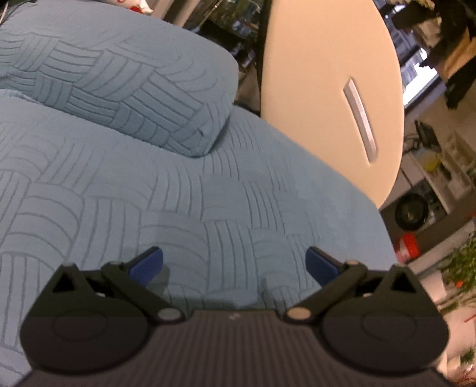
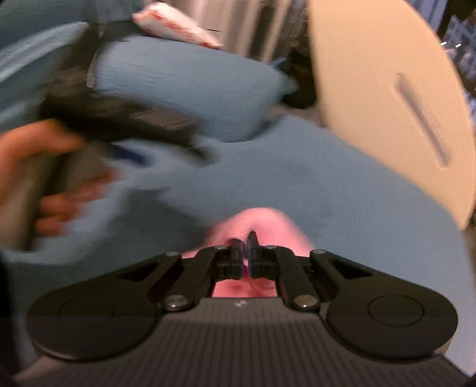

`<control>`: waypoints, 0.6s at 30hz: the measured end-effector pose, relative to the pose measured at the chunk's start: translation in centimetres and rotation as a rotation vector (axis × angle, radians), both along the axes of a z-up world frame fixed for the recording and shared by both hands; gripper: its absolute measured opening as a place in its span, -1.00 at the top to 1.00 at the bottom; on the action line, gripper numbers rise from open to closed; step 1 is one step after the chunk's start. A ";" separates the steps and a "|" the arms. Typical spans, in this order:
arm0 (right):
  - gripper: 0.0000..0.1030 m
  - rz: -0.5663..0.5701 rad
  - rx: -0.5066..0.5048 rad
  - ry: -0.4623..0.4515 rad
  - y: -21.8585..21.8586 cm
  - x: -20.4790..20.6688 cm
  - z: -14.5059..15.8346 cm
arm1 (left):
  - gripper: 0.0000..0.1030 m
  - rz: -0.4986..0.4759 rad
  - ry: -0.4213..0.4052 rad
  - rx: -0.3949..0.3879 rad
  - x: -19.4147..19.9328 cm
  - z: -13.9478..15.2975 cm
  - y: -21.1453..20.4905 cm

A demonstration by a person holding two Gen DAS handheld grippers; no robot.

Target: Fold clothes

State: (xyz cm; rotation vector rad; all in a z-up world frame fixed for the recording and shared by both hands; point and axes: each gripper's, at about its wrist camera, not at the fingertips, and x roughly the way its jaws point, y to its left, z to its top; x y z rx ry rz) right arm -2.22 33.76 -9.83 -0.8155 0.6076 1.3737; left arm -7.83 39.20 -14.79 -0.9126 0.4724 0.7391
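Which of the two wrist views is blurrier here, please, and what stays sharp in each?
Right wrist view: heavy motion blur smears the hand, the bed cover and the pink cloth; only the right gripper stays crisp. Left wrist view: mostly sharp, the blue quilt pattern is legible, with fisheye bending at the edges.

No legible text, label, brand, number or sign in either view. Left wrist view: small pale mark on the ribbed gripper body [image 1: 235, 316], too small to make out. Right wrist view: same kind of mark on the other gripper body [image 2: 239, 303], also unreadable. White package [image 2: 175, 25] at the top of the right view carries red print, blurred past reading. Shelves [image 1: 416, 44] in the background of the left view hold items too small and soft for any lettering.
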 end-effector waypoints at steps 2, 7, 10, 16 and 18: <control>0.77 0.005 -0.079 0.063 -0.4 -2.4 -3.1 | -1.00 -0.061 0.025 0.012 0.8 0.0 -0.6; 0.33 -0.006 -0.137 0.007 -1.6 -4.9 -5.7 | -1.00 -0.288 0.144 0.103 4.2 -0.3 -3.3; 0.17 -0.059 -0.093 0.048 -3.0 -3.8 -2.4 | -1.00 -0.367 0.198 0.182 5.4 -0.2 -5.0; -0.27 -0.391 0.067 -0.199 -6.2 3.0 2.2 | -1.00 -0.413 0.205 0.295 5.8 0.4 -7.3; -0.27 -0.510 0.060 -0.235 -5.8 5.4 1.4 | -1.00 -0.441 0.193 0.294 6.0 0.3 -7.6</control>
